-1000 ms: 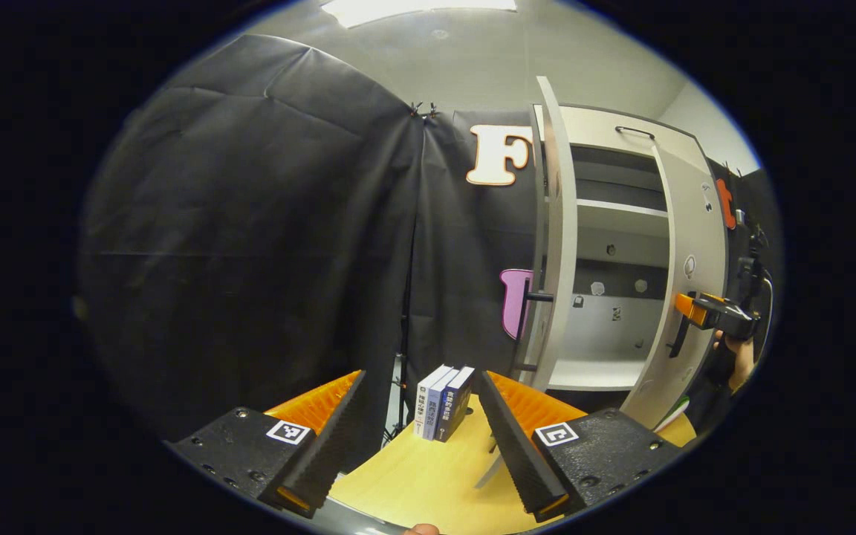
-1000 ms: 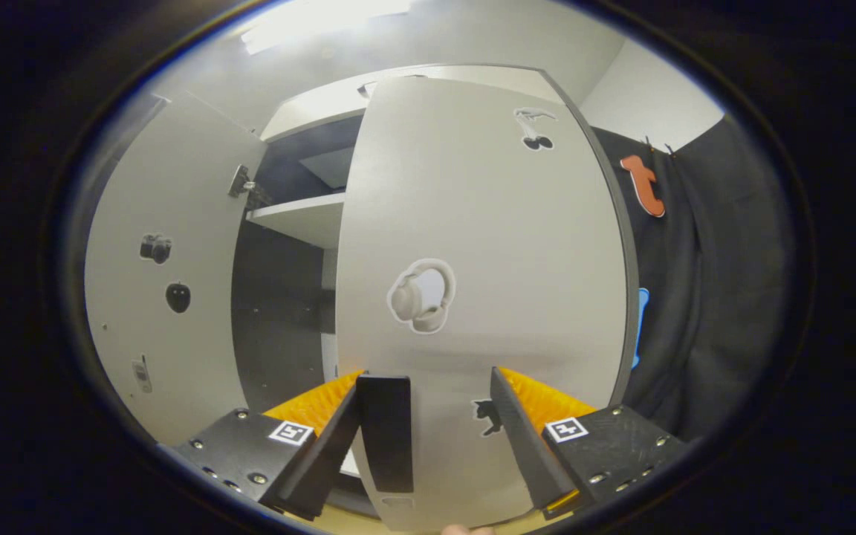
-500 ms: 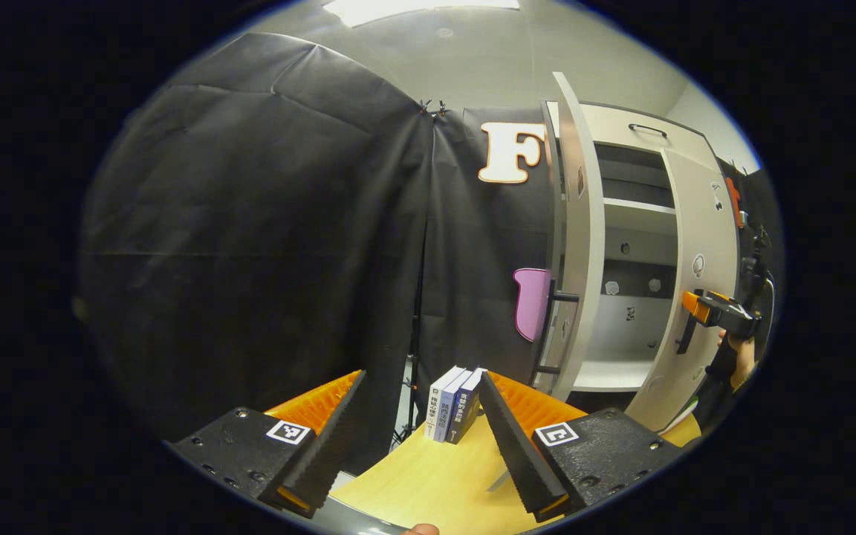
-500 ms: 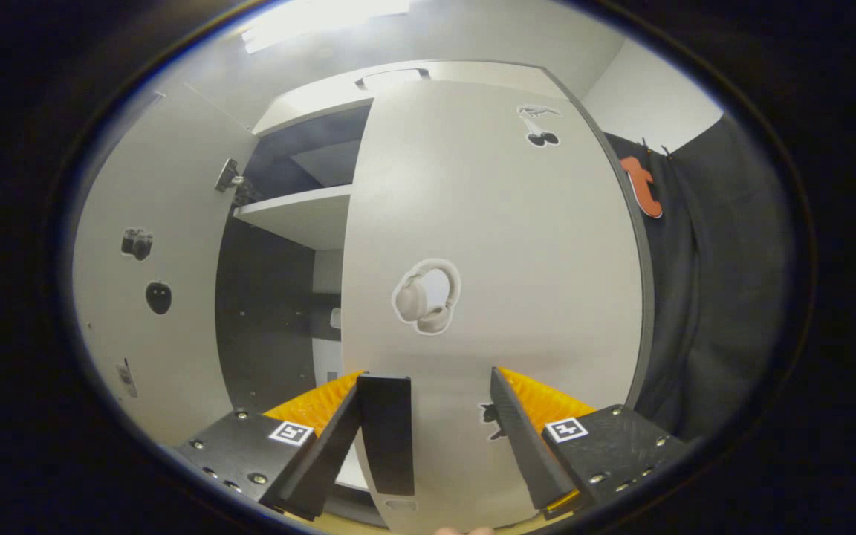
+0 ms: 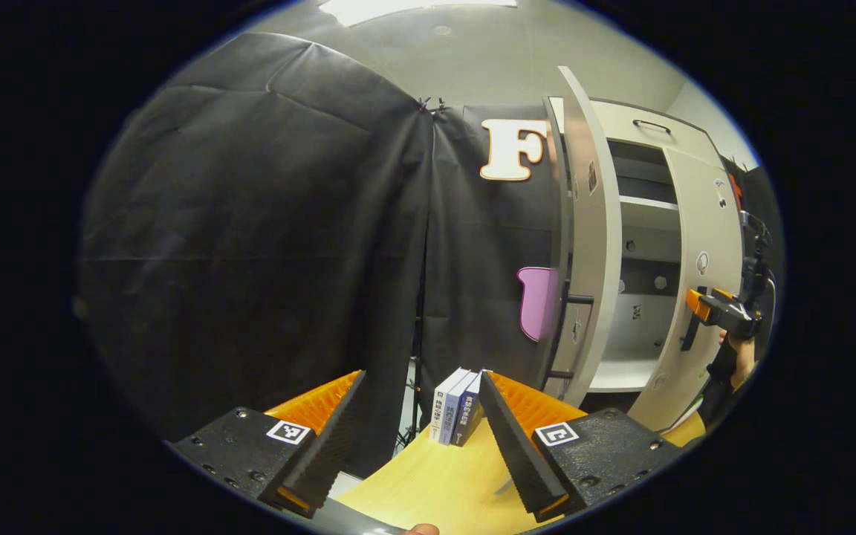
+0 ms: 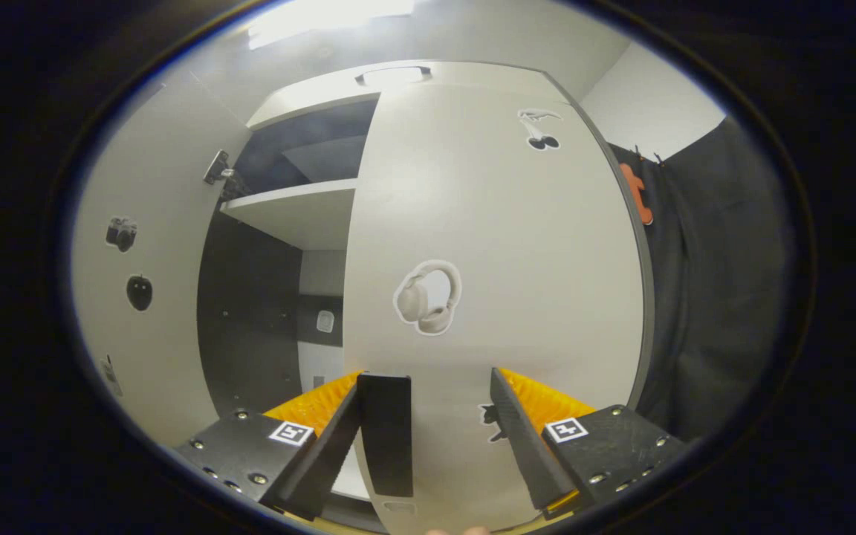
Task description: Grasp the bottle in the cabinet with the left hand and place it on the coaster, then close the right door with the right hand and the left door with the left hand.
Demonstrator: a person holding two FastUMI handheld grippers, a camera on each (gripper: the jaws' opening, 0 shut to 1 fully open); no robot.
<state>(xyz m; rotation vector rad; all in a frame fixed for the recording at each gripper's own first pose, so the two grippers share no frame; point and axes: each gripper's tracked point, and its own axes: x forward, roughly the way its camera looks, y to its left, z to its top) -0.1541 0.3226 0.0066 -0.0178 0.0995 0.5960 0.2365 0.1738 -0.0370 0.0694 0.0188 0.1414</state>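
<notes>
Against the right door (image 6: pixel 502 297), upright and partly ajar, my right gripper (image 6: pixel 435 438) spreads wide around its vertical handle (image 6: pixel 386 435); that door has swung further shut. My left gripper (image 5: pixel 420 431) gapes empty near the left door (image 5: pixel 591 245).

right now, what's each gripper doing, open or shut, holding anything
Left gripper: open, holding nothing, above the table.
Right gripper: open, its fingers astride the handle on the right door, not clamped.

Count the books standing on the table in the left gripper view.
3 books, upright side by side at the far edge of the table, between the left gripper's fingers in the picture. The finger may hide more.
</notes>
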